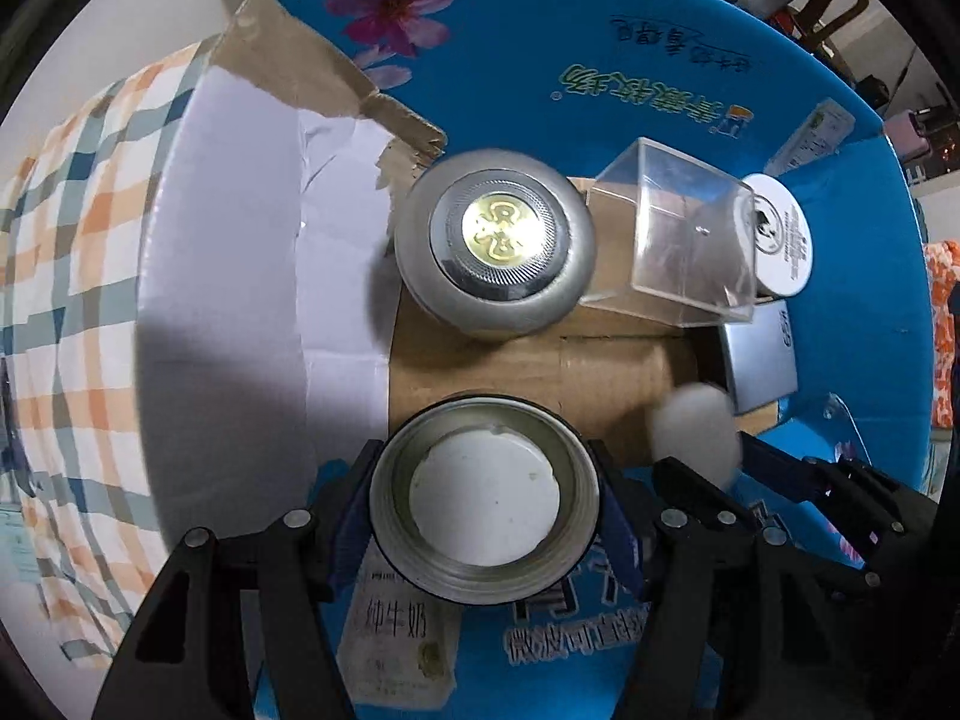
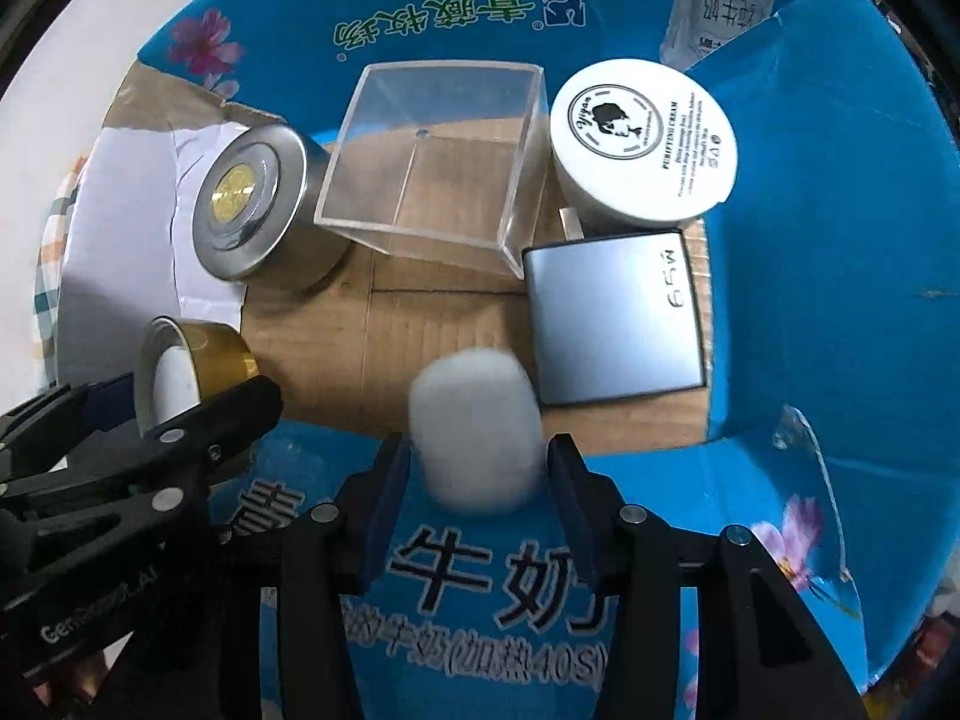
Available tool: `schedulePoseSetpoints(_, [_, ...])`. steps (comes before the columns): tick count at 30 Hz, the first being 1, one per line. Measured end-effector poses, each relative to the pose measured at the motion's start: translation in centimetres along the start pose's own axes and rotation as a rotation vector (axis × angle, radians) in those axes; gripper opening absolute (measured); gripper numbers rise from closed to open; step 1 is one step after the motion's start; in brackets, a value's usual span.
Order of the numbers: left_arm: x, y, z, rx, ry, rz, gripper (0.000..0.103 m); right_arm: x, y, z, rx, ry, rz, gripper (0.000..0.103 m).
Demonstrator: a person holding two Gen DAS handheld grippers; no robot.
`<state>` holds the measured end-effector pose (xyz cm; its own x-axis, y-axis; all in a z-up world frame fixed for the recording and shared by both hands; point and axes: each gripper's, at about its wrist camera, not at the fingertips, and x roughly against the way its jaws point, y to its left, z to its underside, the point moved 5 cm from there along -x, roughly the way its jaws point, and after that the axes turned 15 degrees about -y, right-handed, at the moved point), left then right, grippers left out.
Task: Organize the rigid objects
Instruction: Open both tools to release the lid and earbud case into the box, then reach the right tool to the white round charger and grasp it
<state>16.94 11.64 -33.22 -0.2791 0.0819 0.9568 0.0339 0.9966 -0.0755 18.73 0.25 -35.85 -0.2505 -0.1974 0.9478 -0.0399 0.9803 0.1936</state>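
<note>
My left gripper (image 1: 485, 501) is shut on a round metal tin with a white inside (image 1: 485, 498), held over the near wall of a blue cardboard box (image 1: 660, 60); the tin shows gold-sided in the right wrist view (image 2: 198, 372). My right gripper (image 2: 477, 468) has its jaws spread, with a blurred white rounded object (image 2: 477, 426) between them, also in the left wrist view (image 1: 696, 432); I cannot tell whether the pads touch it. On the box floor stand a silver tin with a gold emblem (image 1: 497, 243), a clear plastic box (image 1: 672, 240), a white cream jar (image 2: 642, 144) and a grey square case (image 2: 618, 324).
The box's blue walls (image 2: 840, 240) rise all round, with a torn flap (image 1: 312, 72) at the left. A white sheet (image 1: 240, 270) lines the left side. A checked cloth (image 1: 66, 270) lies outside the box. Bare cardboard floor (image 2: 372, 348) shows in the middle.
</note>
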Motion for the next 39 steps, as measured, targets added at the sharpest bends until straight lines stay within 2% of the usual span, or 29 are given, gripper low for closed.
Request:
schedulePoseSetpoints(3, [1.5,-0.1,0.3,-0.012,0.0,-0.028,0.062,0.9,0.0,0.3,0.02,-0.004,-0.008,0.071])
schedulePoseSetpoints(4, [2.1,-0.3,0.3,-0.013,-0.012,-0.035,0.063,1.5,-0.1,0.3,0.027,-0.018,-0.006,0.084])
schedulePoseSetpoints(5, [3.0,-0.2,0.4,-0.012,-0.029,-0.042,0.062,1.9,-0.1,0.3,0.036,-0.031,-0.005,0.088])
schedulePoseSetpoints(9, [6.1,-0.1,0.7,0.008,-0.077,-0.046,0.064,4.7,-0.4,0.2,0.07,-0.081,0.006,0.088])
schedulePoseSetpoints(11, [7.8,0.1,0.7,0.021,-0.108,-0.048,0.076,6.3,-0.5,0.4,0.071,-0.108,0.012,0.088])
schedulePoseSetpoints(13, [9.3,0.2,-0.1,0.033,-0.142,-0.056,0.093,8.7,-0.7,0.3,0.066,-0.143,0.017,0.088])
schedulePoseSetpoints(15, [10.7,0.0,-0.7,0.036,-0.183,-0.079,0.099,11.0,-0.4,0.0,0.066,-0.178,0.022,0.088])
schedulePoseSetpoints(20, [15.1,-0.8,-1.5,0.051,-0.272,-0.057,0.099,16.9,-0.4,-0.7,0.067,-0.253,0.031,0.088])
schedulePoseSetpoints(21, [16.0,-1.0,-1.5,0.049,-0.291,-0.058,0.099,19.3,-0.3,-0.7,0.068,-0.269,0.031,0.088])
schedulePoseSetpoints(27, [19.9,-1.7,-1.5,0.039,-0.356,-0.057,0.099,26.4,-0.2,0.0,0.077,-0.344,0.027,0.088])
schedulePoseSetpoints(35, [22.9,-3.2,-1.8,0.018,-0.411,-0.037,0.099,30.6,-1.2,0.3,0.049,-0.406,-0.004,0.088])
schedulePoseSetpoints(39, [21.8,-5.4,-2.3,0.004,-0.41,-0.017,0.099,30.3,-5.4,0.2,-0.047,-0.399,-0.004,0.088])
